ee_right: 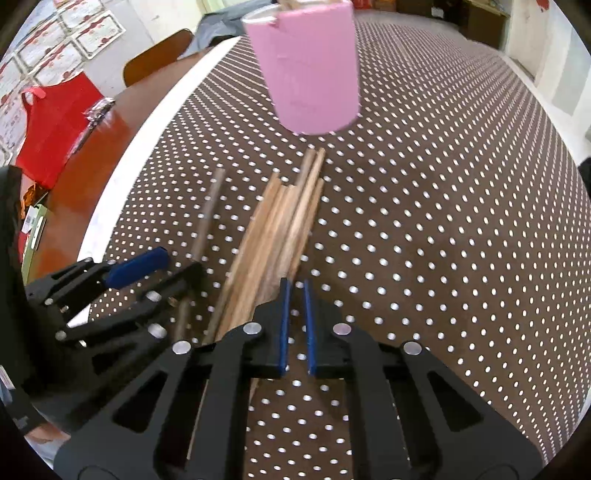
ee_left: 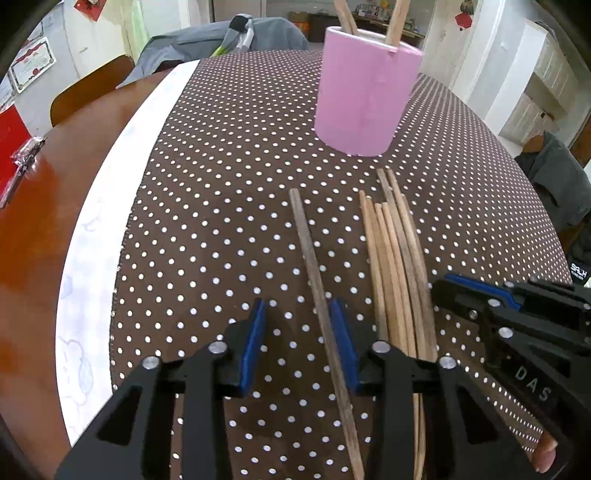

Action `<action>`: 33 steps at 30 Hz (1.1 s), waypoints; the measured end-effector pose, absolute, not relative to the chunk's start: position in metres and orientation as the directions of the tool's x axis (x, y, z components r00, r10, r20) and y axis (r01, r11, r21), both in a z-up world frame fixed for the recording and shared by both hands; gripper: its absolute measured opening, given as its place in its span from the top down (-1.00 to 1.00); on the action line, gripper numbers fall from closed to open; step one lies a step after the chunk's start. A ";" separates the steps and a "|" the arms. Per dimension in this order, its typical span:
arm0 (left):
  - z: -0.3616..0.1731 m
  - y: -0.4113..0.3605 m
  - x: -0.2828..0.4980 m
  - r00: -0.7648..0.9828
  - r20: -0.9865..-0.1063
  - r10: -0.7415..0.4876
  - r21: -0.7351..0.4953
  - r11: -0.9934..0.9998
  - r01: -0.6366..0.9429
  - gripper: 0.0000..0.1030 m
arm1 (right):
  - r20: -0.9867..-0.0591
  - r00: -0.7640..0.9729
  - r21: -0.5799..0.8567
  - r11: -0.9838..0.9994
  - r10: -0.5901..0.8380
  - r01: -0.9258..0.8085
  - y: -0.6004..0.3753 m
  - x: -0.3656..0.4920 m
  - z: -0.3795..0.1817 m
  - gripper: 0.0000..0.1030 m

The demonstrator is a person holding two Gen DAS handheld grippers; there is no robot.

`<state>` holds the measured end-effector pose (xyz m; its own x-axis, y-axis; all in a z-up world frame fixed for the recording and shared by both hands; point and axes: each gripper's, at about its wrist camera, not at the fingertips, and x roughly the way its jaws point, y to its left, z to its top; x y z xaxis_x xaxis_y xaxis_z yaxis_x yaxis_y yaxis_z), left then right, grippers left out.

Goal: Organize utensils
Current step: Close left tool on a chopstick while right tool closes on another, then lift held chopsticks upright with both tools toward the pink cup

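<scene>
Left tongs (ee_left: 299, 343): open, blue pads wide apart, low over the desk — straddling the lone dark chopstick, which runs just inside the right-hand pad.
Right tongs (ee_right: 295, 325): blue pads nearly together with a thin gap, nothing between them; hovering just right of the bundle's near end.
Lone dark chopstick (ee_left: 321, 306): flat on the cloth, apart from and left of the bundle, pointing toward the cup.
Chopstick bundle (ee_left: 395, 266): several pale and brownish wooden chopsticks lying side by side, touching, far tips fanned slightly just short of the cup; seen blurred from the right wrist (ee_right: 280, 229).
Pink cup (ee_left: 365, 88): cylindrical holder, upright on the cloth beyond the chopsticks — two wooden sticks (ee_left: 397, 20) standing inside.
Desk (ee_left: 48, 236): reddish-brown wood, covered with a brown polka-dot cloth (ee_left: 207, 177) with a white border strip.
Surroundings: red bag (ee_right: 55, 125) at the desk's left edge, wooden chair back (ee_left: 90, 86) behind.
</scene>
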<state>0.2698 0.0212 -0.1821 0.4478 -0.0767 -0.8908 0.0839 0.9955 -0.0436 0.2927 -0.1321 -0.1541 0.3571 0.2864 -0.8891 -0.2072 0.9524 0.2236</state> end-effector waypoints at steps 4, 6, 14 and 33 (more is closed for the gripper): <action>-0.182 0.022 0.272 0.447 -0.891 -0.081 -0.054 0.996 0.072 0.37 | -0.865 0.360 0.317 0.936 0.350 -0.151 -0.150 0.293 -0.152 0.84; -0.183 0.021 0.271 0.450 -0.889 -0.079 -0.051 0.996 0.073 0.37 | -0.843 0.364 0.368 0.918 0.397 -0.148 -0.155 0.293 -0.147 0.84; -0.183 0.023 0.267 0.460 -0.884 -0.088 -0.062 0.995 0.072 0.37 | -0.872 0.343 0.312 0.936 0.350 -0.162 -0.139 0.294 -0.152 0.84; -0.182 0.026 0.268 0.452 -0.886 -0.102 -0.074 0.994 0.080 0.37 | -0.902 0.324 0.241 0.956 0.284 -0.165 -0.126 0.289 -0.152 0.75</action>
<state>0.2685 0.0256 -0.1823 0.4515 -0.1025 -0.8863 0.0798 0.9940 -0.0743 0.2886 -0.1265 -0.1522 0.3242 0.2838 -0.9024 -0.1650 0.9563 0.2414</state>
